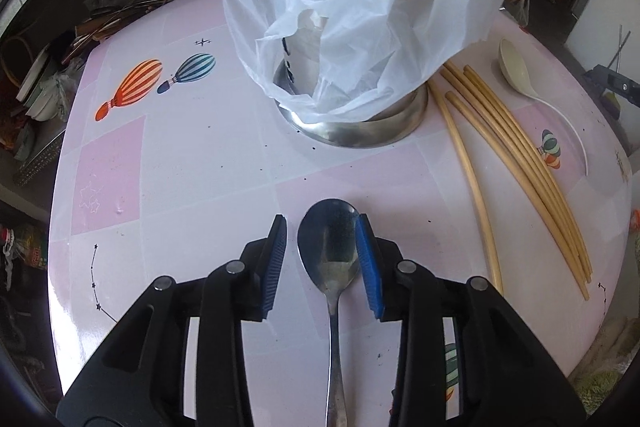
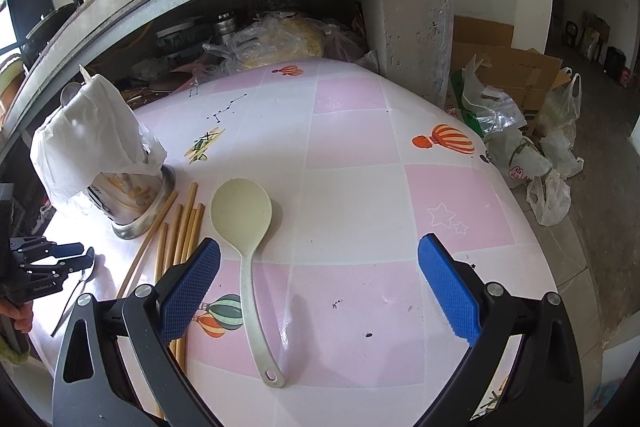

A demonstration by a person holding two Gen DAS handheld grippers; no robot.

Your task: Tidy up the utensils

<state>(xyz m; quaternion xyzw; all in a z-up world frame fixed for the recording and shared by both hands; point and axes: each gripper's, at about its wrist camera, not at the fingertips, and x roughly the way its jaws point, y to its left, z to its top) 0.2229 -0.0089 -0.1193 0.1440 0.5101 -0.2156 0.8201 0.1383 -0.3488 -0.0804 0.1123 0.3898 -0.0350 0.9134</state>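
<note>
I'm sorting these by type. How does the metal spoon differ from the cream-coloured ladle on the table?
The metal spoon is shiny steel with a small oval bowl; the cream ladle is matte, plastic-looking, with a wide round bowl. The spoon lies between the left gripper's jaws, the ladle lies apart in front of the right gripper. The ladle's handle ends in a hanging hole; none shows on the spoon. Both lie flat, bowl up.

Two downward wrist views, shared table
</note>
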